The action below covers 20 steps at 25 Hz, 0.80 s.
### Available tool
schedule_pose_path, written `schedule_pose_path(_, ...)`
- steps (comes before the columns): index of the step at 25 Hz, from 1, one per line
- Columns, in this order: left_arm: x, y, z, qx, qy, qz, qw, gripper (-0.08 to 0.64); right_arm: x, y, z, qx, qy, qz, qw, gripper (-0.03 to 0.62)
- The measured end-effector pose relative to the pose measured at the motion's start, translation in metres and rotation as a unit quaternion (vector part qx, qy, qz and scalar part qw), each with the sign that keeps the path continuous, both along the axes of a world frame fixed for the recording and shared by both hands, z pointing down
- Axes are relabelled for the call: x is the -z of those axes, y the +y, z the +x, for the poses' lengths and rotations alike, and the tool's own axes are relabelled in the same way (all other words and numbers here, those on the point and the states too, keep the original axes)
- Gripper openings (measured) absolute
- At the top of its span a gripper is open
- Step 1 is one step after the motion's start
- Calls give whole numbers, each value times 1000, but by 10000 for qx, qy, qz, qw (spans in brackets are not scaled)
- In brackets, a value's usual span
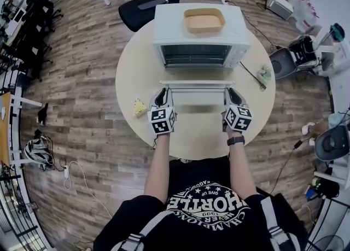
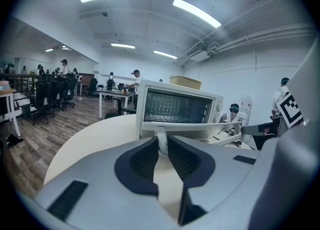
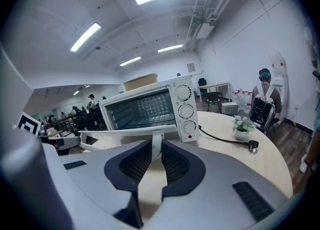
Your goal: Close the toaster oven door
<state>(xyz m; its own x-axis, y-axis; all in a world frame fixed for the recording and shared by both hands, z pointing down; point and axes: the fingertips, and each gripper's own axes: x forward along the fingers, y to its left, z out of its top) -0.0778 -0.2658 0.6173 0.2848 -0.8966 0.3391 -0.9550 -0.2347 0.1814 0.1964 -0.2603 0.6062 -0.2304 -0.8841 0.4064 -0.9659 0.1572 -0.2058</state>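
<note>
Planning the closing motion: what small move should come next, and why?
Probably lift the left gripper and right gripper together, swinging the door handle up toward the toaster oven: its front stands open, and each gripper is clamped on a handle post.

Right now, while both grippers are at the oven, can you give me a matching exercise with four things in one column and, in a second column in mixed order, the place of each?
Things:
1. tan tray
2. potted plant
3. yellow object
4. door handle

Places:
A. gripped by the left gripper and the right gripper
B. on the table, left of the left gripper
C. on top of the toaster oven
D. on the table, right of the toaster oven

Pairs: 1-C, 2-D, 3-B, 4-A
</note>
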Motion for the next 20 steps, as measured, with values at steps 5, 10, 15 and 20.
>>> schedule_pose_path(5, 5, -3, 0, -9, 28, 24, 10000, 75, 5, -3, 0, -54, -4, 90, 9999, 81)
schedule_pose_path(10, 10, -6, 0, 24, 80, 139, 9999, 75, 10, -6, 0, -84, -9, 169, 9998, 83)
schedule_pose_path(15, 13, -10, -1, 53, -20, 259, 9996, 75, 12, -10, -1, -150, -54, 253, 9996, 83)
schedule_pose_path(20, 19, -14, -1, 45, -3, 379, 9993, 77, 18, -14, 0, -176, -66, 366, 9992, 83)
